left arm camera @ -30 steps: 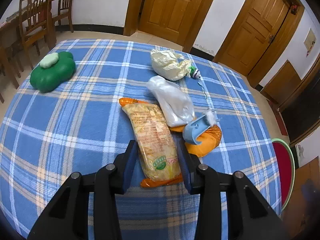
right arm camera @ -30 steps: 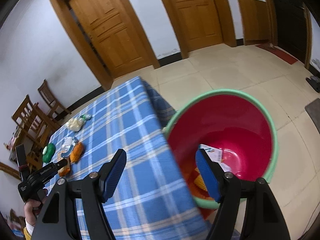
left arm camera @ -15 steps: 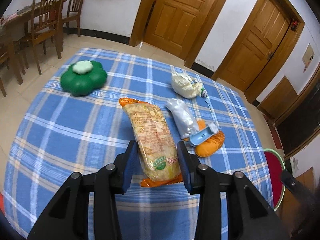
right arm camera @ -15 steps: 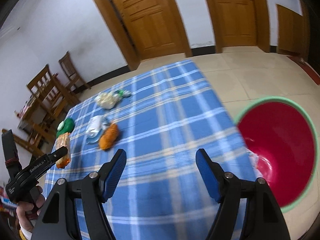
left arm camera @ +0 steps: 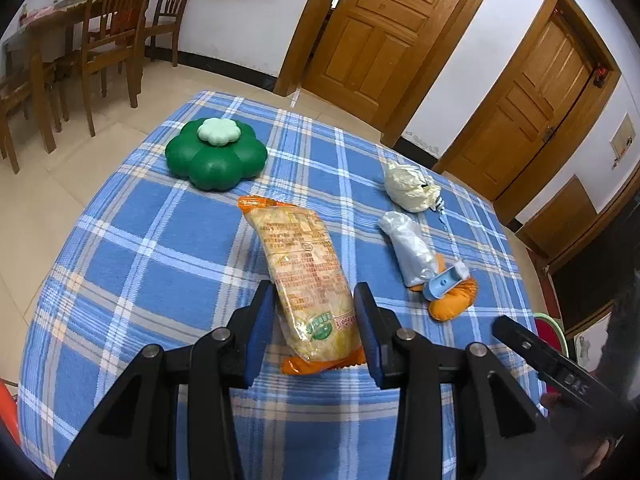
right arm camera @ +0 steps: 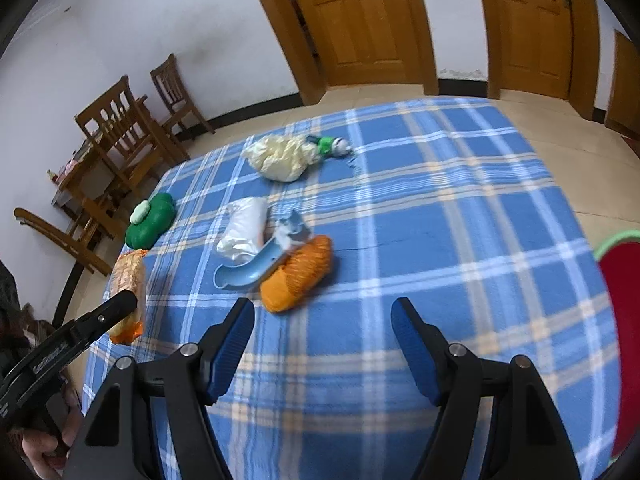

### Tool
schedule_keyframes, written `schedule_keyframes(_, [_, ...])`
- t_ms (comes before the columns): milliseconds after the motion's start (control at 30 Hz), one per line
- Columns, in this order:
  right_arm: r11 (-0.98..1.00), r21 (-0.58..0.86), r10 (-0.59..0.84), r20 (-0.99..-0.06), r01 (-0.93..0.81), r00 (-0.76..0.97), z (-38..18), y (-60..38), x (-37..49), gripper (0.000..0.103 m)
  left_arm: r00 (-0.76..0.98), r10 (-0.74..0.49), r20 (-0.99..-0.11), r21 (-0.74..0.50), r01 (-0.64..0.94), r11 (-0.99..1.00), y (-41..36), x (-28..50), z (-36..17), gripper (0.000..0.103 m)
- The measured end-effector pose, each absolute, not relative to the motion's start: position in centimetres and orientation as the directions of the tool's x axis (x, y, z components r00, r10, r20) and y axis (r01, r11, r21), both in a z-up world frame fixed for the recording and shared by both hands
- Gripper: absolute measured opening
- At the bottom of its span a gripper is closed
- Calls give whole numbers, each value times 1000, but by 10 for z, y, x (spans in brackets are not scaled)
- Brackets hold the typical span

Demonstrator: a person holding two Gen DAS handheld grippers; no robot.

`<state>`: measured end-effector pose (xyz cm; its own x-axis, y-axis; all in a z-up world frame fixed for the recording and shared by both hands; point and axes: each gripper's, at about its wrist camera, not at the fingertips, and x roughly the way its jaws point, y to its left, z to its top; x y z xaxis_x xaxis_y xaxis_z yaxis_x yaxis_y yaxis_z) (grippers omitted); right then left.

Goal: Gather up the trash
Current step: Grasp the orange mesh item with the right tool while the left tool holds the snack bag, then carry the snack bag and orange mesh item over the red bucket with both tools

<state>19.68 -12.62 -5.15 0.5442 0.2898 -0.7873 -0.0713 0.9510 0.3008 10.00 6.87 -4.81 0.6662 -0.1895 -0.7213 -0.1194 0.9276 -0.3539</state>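
Snack bag clamped near bottom seal in left gripper, lifted above checked tablecloth; looks light, crinkly, slippery, contents likely crushable, so grip by sealed end. Right gripper spread apart, holding nothing, near orange pouch; red bin at right

A long yellow snack packet with orange sealed ends is clamped near its lower end and held raised above the table. A crumpled clear plastic bag, a light-blue curved plastic piece and an orange mesh bundle are piled touching one another. A scrunched cream bag lies well beyond them.
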Motion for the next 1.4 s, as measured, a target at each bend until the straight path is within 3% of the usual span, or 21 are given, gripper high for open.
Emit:
schedule_keyframes(367, [944, 308, 321, -788, -116, 526, -65, -105, 219, 52, 660, -214, -720, -382, -119, 917, 78, 106, -57, 41])
schedule_keyframes(533, [943, 307, 327, -784, -129, 527, -66, -104, 220, 33, 655, -222, -722, -386, -116, 915, 77, 108, -60, 41])
schedule_keyframes(1400, [934, 353, 302, -686, -61, 662, -14, -165, 137, 27, 661, -288, -693, -399, -18, 917, 43, 81, -31, 41])
